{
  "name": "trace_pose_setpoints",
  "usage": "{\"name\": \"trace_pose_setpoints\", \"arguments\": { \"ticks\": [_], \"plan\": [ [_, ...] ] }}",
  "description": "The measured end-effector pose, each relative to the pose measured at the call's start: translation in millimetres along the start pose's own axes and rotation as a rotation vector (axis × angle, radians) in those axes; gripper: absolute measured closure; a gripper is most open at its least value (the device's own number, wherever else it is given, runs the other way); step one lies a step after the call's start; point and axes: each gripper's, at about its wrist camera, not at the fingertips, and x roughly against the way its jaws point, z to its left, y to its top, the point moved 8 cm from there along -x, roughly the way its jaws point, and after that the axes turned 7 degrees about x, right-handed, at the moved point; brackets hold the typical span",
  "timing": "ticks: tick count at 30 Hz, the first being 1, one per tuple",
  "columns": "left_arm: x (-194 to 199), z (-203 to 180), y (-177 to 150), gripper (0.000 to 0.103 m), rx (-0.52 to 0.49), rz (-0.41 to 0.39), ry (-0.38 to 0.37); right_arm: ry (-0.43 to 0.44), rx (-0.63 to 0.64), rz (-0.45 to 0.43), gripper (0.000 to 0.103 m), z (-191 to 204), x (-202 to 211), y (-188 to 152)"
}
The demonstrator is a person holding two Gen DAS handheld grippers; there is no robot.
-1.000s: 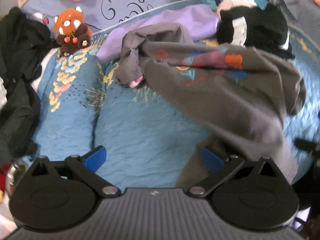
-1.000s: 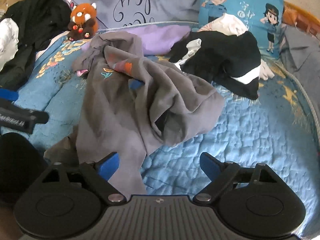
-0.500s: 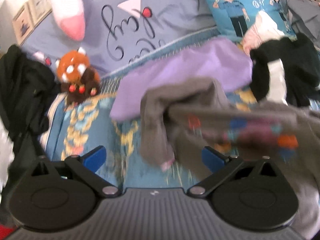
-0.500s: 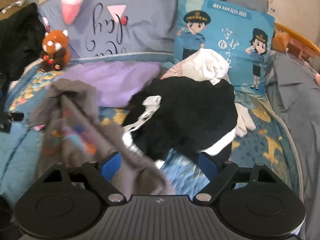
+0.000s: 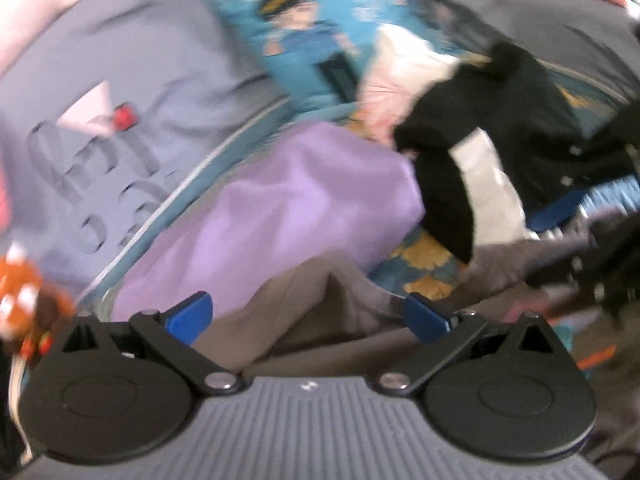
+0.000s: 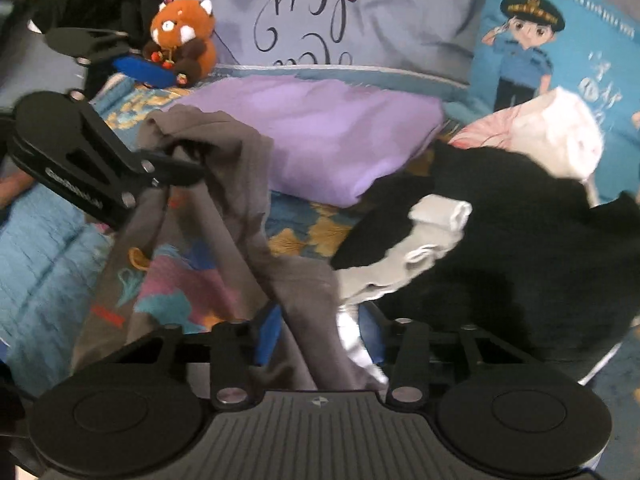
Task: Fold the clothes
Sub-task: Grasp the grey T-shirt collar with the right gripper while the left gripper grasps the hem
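The right gripper [image 6: 316, 340] pinches a fold of the crumpled grey printed cotton garment [image 6: 224, 240] between its blue pads, nearly closed. The left gripper [image 5: 306, 318] stands spread, grey cloth lying between its fingers but not clamped. The garment stretches taut across the middle of the blue quilted bed [image 6: 44, 248], colourful print facing up. Three other garments lie toward the head edge: one folded purple cloth [image 6: 324, 132], one black-and-white top [image 6: 520, 248], one white-pink piece [image 6: 560, 136]. One red-panda plush [image 6: 180, 40] sits at the left head corner beside two pillows. Bare quilt shows only along the bed's left edge.
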Motion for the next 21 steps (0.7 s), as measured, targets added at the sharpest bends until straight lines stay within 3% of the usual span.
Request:
{"name": "trace_pose_setpoints", "arguments": {
  "ticks": [4,8,12,15,17,21],
  "plan": [
    [-12.6,-5.6,0.1,0.000,-0.138,0.003,-0.078,0.008,0.016,-0.002,0.064,-0.7,-8.4,-0.6],
    [-23.3,3.1,9.7,0.000,-0.154,0.004,-0.126,0.032,-0.027,0.011,0.063,-7.3,-14.7,-2.8],
    [-45.2,-1.6,5.4,0.000,-0.175,0.083,-0.197,0.058,-0.032,0.033,0.063,-4.9,-19.2,-7.6],
    [-57.3,-12.0,-4.6,0.000,-0.194,0.131,-0.249,0.053,-0.024,0.035,0.069,-1.3,-20.5,-11.5],
    [-64.6,-13.3,-11.1,0.000,-0.175,0.143,-0.260,0.045,-0.016,0.028,0.078,-0.2,-19.8,-12.2],
    [-66.2,-6.1,-17.1,0.000,-0.080,0.118,-0.296,0.027,0.001,0.015,0.087,1.9,-18.3,-13.4]
  ]
}}
